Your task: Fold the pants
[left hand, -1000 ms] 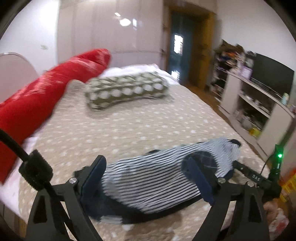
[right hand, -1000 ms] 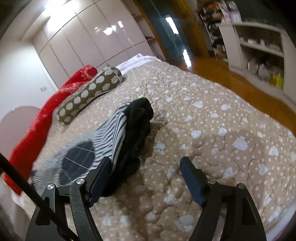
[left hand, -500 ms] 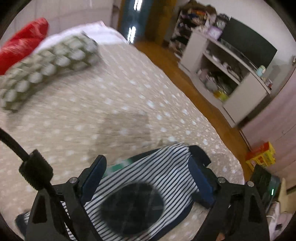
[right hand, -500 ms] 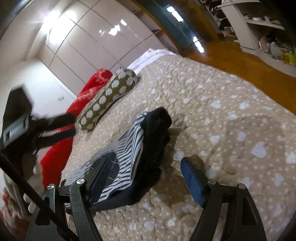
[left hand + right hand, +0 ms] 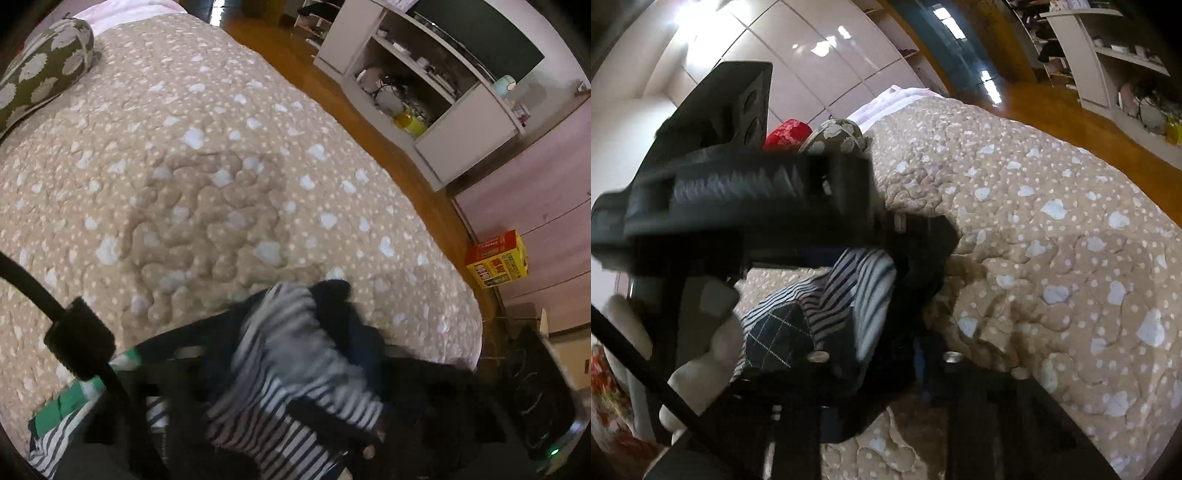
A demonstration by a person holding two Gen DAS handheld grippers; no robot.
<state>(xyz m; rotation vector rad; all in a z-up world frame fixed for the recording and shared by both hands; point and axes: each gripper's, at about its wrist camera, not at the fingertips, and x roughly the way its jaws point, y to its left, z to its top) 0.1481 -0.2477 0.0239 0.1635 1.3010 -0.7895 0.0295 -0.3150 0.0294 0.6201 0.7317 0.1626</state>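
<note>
The bed, under a quilted beige cover with pale spots, gives the broad flat surface a fold needs, and most of it lies bare beyond the garment. A spotted green bolster lies far up the bed, well apart from the work. The pants, striped with dark lining and a checked patch, sit bunched near the bed's near edge, part of the cloth raised off the cover, seemingly mid-fold. The left tool is buried in blurred stripes; I cannot tell how far apart its fingers stand or whether they pinch cloth. The right tool looks nearly closed, with striped and dark fabric gathered between its fingers, probably carrying that end over.
</note>
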